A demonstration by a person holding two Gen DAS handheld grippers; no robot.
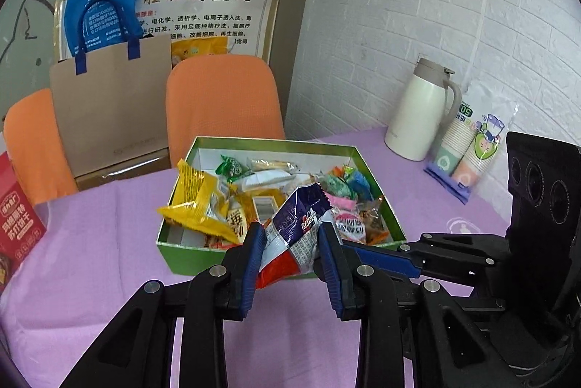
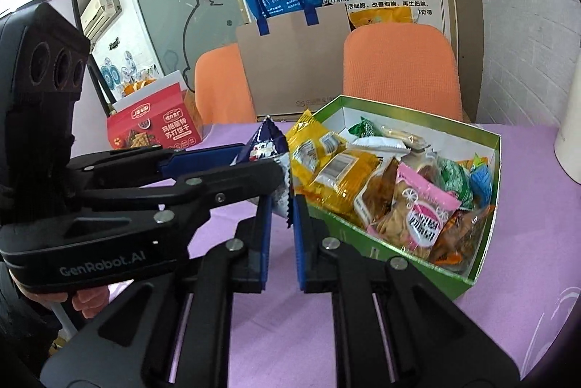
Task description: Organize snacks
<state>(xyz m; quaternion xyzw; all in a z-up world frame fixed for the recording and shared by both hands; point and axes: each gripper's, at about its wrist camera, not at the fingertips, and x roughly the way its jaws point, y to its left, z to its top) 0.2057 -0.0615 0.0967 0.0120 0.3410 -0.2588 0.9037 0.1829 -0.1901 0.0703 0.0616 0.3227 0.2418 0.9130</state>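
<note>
A blue, white and red snack packet [image 1: 301,213] hangs just above the near wall of a green box [image 1: 189,257] full of wrapped snacks. My left gripper [image 1: 290,229] is shut on the packet's middle. In the right wrist view the left gripper [image 2: 261,155] comes in from the left, holding the packet [image 2: 270,142] beside the box [image 2: 381,253]. My right gripper [image 2: 282,206] stands narrowly open, and the packet's serrated lower edge hangs between its blue pads [image 2: 264,228]; I cannot see them pinching it. In the left wrist view the right gripper [image 1: 363,251] reaches in from the right.
A purple cloth [image 1: 109,242] covers the table. At the right stand a white thermos jug [image 1: 417,112] and a pack of paper cups [image 1: 468,152]. A red cracker box [image 2: 156,130] sits at the left. Two orange chairs [image 1: 221,97] and a brown paper bag [image 1: 109,112] stand behind.
</note>
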